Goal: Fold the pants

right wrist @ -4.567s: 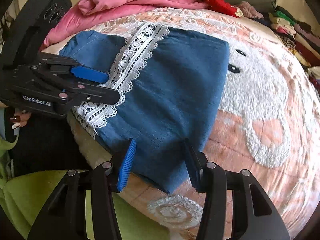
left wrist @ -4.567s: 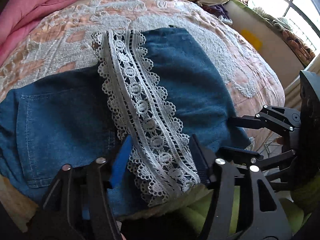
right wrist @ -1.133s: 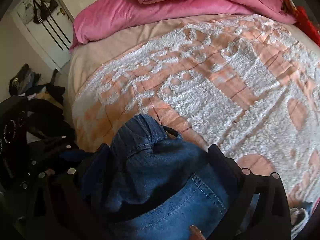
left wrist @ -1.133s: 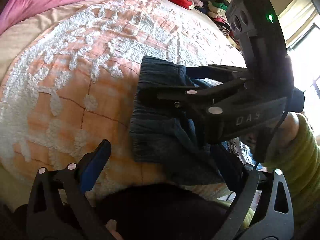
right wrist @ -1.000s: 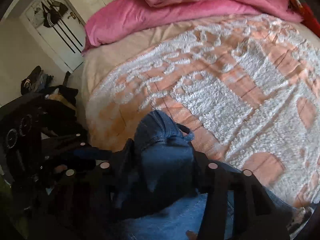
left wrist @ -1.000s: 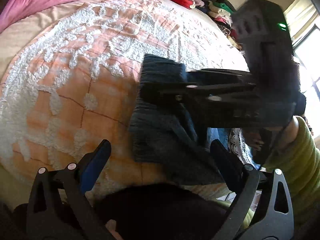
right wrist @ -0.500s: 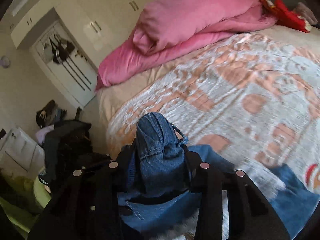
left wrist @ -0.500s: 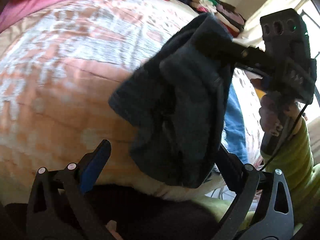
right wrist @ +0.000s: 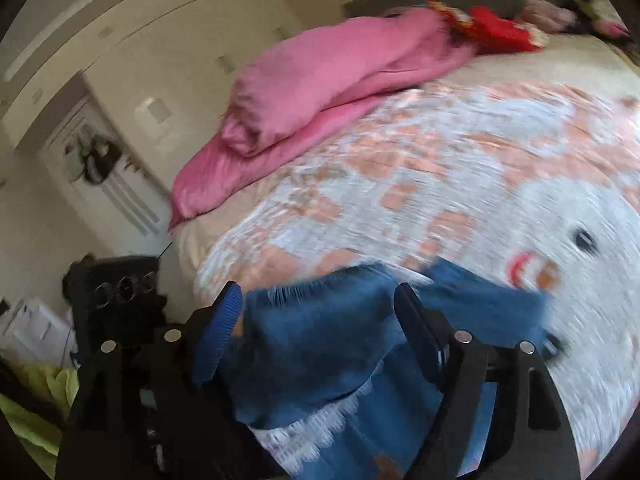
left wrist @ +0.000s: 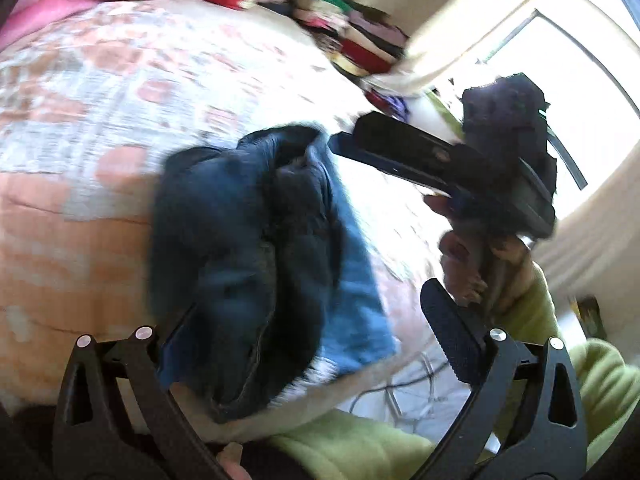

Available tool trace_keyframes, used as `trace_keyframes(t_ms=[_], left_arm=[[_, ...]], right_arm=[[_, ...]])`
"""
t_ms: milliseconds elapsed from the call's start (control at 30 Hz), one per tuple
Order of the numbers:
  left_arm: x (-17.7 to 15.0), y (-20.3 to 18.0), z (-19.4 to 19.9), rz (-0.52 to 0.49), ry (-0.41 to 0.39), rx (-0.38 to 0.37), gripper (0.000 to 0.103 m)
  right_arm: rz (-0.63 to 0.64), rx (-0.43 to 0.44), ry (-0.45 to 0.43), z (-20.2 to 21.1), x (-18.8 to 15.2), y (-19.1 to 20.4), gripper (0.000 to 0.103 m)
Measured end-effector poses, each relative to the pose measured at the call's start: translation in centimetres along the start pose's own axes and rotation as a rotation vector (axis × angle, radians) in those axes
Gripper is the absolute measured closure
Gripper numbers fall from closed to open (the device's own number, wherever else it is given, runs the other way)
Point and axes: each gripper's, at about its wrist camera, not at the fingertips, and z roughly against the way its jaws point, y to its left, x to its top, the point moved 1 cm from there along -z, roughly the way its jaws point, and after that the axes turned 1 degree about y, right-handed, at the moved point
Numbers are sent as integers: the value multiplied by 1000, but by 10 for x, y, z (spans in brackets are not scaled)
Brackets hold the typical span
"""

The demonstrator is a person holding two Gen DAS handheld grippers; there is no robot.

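The blue denim pants (left wrist: 256, 256) with white lace trim lie bunched in a folded heap at the near edge of the bed. My left gripper (left wrist: 304, 344) is open, its jaws wide on either side of the heap. My right gripper (right wrist: 316, 336) is open just above the pants (right wrist: 320, 352), which lie loose below its fingers. In the left wrist view the right gripper (left wrist: 404, 152) hovers above and to the right of the heap, apart from it. Both views are motion-blurred.
The bed carries a peach-and-white tufted bedspread (right wrist: 460, 168). A pink duvet (right wrist: 332, 80) lies at the far side. Stacked clothes (left wrist: 352, 32) sit beyond the bed near a bright window (left wrist: 560, 92). A white door (right wrist: 104, 184) stands at the left.
My right gripper has opened and let go of the denim, which dropped from its lifted position onto the bed. The right gripper has pulled up and to the right.
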Motion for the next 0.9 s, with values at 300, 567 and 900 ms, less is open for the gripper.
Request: trace_keyframes(t_ms=[300, 567, 900], left_arm=[[-21, -26, -49, -104, 138, 24, 10], [-21, -24, -49, -114, 129, 52, 10], [-31, -29, -35, -129, 117, 67, 10]], right_arm=[[-149, -126, 36, 20, -53, -33, 10], [-41, -61, 80, -4, -59, -7, 68], [-173, -164, 61, 10, -73, -44, 55]])
